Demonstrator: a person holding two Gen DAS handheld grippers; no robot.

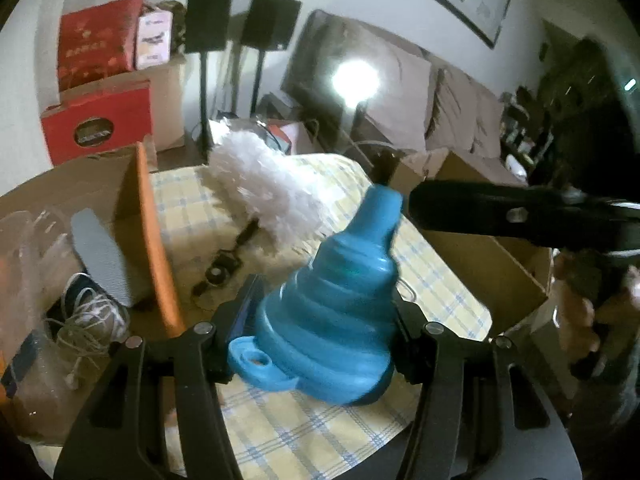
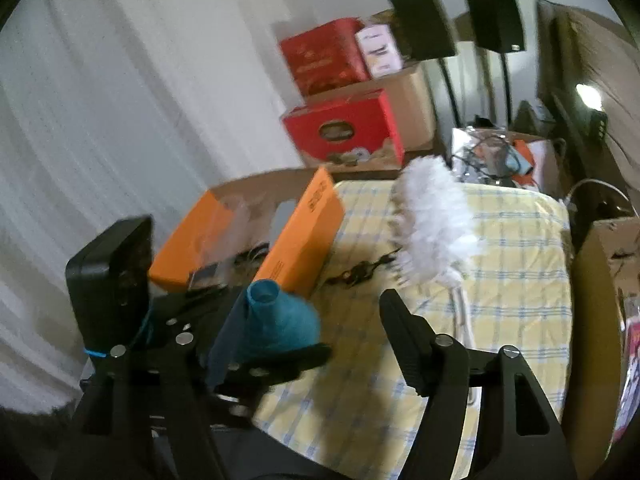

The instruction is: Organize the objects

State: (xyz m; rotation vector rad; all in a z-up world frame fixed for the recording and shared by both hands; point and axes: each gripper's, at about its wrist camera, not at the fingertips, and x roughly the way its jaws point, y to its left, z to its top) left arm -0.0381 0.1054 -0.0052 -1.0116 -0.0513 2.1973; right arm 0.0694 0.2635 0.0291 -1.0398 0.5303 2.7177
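The blue funnel (image 1: 332,312) hides the pads of the left gripper (image 1: 324,340) where they meet its wide end. In the right wrist view, the left gripper's finger covers the funnel's rim. At nine o'clock, the orange box's (image 1: 152,240) contents blur together; labels on the red boxes (image 2: 344,124) are unreadable.

The left gripper (image 1: 320,320) points downward at a slant, its two black fingers (image 1: 224,344) pressed against opposite sides of the blue funnel (image 1: 332,308), which stands clamped between them. The right gripper (image 2: 320,340) tilts down likewise, with jaws spread apart and nothing between the pads; its left finger is hard to make out behind the other tool. In the left wrist view, a hand (image 1: 576,312), blurred at the right edge, seems to grasp the right gripper's handle.
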